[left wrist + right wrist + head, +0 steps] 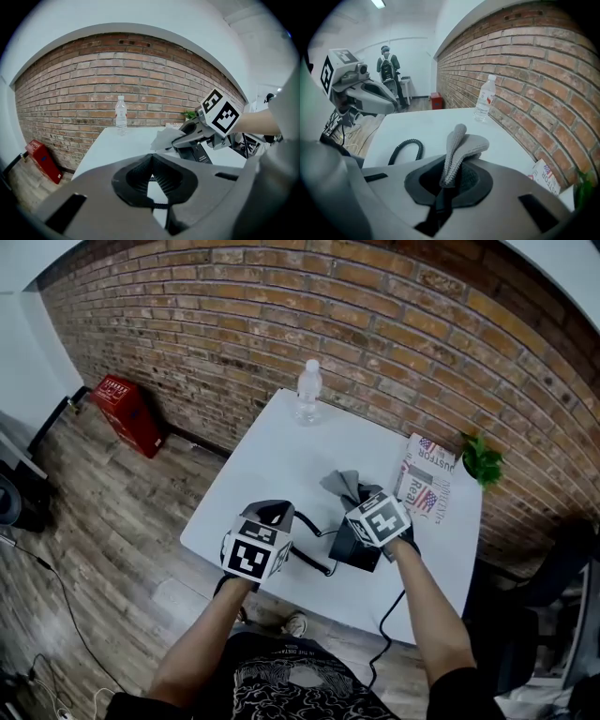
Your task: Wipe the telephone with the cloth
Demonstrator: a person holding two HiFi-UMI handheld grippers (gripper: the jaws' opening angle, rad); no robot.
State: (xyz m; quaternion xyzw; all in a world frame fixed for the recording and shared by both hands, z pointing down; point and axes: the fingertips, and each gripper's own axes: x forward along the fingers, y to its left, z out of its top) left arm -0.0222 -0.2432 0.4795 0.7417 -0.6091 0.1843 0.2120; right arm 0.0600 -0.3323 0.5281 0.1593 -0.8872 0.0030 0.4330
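Cloth (457,150) (one) is pinched by right fingers (477,180) near one telephone (347,549); left fingers (136,180) together.

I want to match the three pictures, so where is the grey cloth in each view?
Head view: grey cloth right of centre, held by the right tool.
Left gripper view: cloth right of centre, at that tool's tip.
Right gripper view: cloth in the centre, clamped between the jaws.
Shared landmark: the water bottle.

A white table (281,465) stands before a red brick wall (375,334) (its mortar lines pale). Left of the table, a red box (127,413) sits at the wall's foot, on a wood-plank floor (103,521).
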